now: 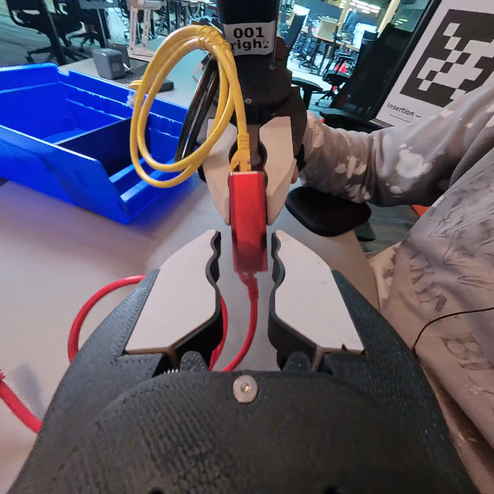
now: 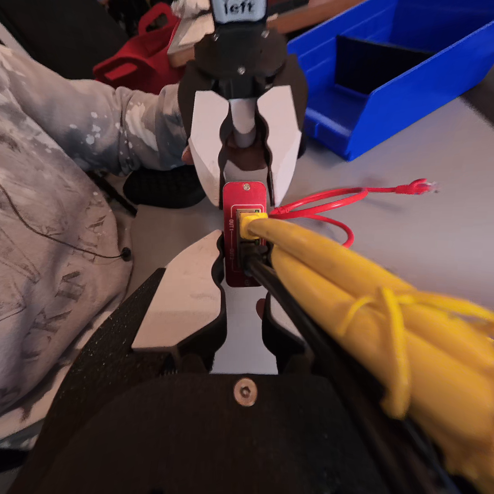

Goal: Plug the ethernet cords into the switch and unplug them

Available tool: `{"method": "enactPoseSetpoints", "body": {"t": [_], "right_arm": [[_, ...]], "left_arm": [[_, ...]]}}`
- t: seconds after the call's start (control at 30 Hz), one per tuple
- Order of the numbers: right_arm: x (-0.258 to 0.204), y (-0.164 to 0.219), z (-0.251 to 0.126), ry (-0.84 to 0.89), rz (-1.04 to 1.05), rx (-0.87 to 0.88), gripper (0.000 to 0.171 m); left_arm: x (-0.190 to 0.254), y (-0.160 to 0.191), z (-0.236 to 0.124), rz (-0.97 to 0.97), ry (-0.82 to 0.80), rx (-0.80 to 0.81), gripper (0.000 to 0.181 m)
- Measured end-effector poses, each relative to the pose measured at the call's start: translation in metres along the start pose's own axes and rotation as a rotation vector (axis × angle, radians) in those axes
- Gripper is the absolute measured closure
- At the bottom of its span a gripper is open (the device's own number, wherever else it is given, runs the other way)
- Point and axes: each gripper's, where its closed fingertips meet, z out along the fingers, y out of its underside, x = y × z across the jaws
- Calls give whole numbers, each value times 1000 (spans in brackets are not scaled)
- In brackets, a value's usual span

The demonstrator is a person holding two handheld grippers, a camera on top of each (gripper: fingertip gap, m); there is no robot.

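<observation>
Right gripper: clamped on the red switch, at 12 o'clock.
Left gripper: parted, switch's near end between its tips, untouched.
Switch axis: 12 to 6.
Red cord: plugged in, facing left gripper.

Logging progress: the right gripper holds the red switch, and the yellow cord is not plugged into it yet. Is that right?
Not quite. The yellow cord is already plugged into the switch, in the port just above the black cord, as the right wrist view shows. The right gripper does hold the switch.
</observation>
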Motion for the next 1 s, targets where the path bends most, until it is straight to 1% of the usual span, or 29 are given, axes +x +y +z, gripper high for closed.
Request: {"method": "enactPoseSetpoints", "body": {"t": [0.03,0.1,0.17,0.27,0.33,0.37,0.47,0.53,0.6,0.7,0.77,0.83,0.87,0.9,0.97,1.0], "right_arm": [[-4,4,3,-24,15,-32,144],[-5,9,8,-25,47,-79,144],[1,9,7,19,67,-88,142],[13,-14,-2,96,116,34,137],[19,-22,-6,179,78,59,134],[26,-25,-9,257,45,63,129],[40,-26,-18,426,-24,43,123],[43,-32,-23,528,-98,70,120],[46,-34,-20,614,-154,70,111],[51,-33,-4,719,-216,31,96],[52,-42,2,778,-270,57,96],[55,-39,8,829,-348,-33,94],[58,-39,6,866,-411,-66,99],[59,-38,6,859,-425,-79,99],[56,-39,5,805,-392,-46,99],[54,-39,2,781,-380,-31,99]], "left_arm": [[4,2,2,-9,20,-10,148],[8,7,7,-21,34,-51,155],[3,8,8,-45,-2,-61,155],[-6,-17,-2,-200,9,126,155],[-15,-29,-12,-336,51,246,156],[-21,-30,-16,-402,56,287,156],[-43,-31,-32,-599,65,425,156],[-54,-28,-39,-669,61,470,156],[-61,-29,-43,-716,44,521,155],[-66,-33,-46,-778,15,609,156],[-66,-33,-43,-805,-6,628,156],[-64,-35,-41,-841,-13,658,155],[-64,-35,-42,-854,-17,663,155],[-63,-35,-42,-857,-14,654,156],[-60,-37,-41,-845,-8,642,155],[-58,-39,-41,-832,9,635,151]]}}
